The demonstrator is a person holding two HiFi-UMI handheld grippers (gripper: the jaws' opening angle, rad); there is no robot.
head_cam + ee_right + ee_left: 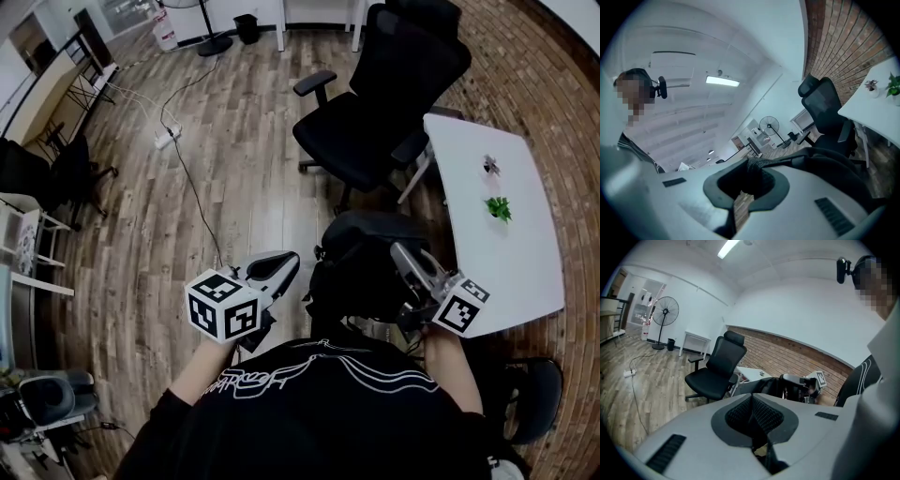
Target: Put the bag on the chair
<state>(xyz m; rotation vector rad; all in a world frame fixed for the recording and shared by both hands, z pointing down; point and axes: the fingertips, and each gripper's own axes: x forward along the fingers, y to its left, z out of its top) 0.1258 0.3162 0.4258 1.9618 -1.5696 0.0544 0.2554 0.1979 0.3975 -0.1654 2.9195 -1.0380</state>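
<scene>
Two grippers up in front of a person in a black top, with a black bag [361, 267] hanging between them, clear of the wooden floor [216, 197]. On the right gripper [754, 165], jaws shut tight on a black strap of the bag, the strap running off right into the bag's bulk. On the left gripper [752, 404], jaws pressed together too, with a dark strip pinched between the pads, seemingly another strap of the same bag; bag body just right of its tip. Farther off beyond the bag, a black office chair [375, 122], apart from the bag. To the right of both, a white counter [511, 272] carrying a small green plant [498, 207] and a smaller item farther along. At far left on the floor, a power strip [167, 137] with trailing cable. By the far wall, a standing fan [665, 314].
</scene>
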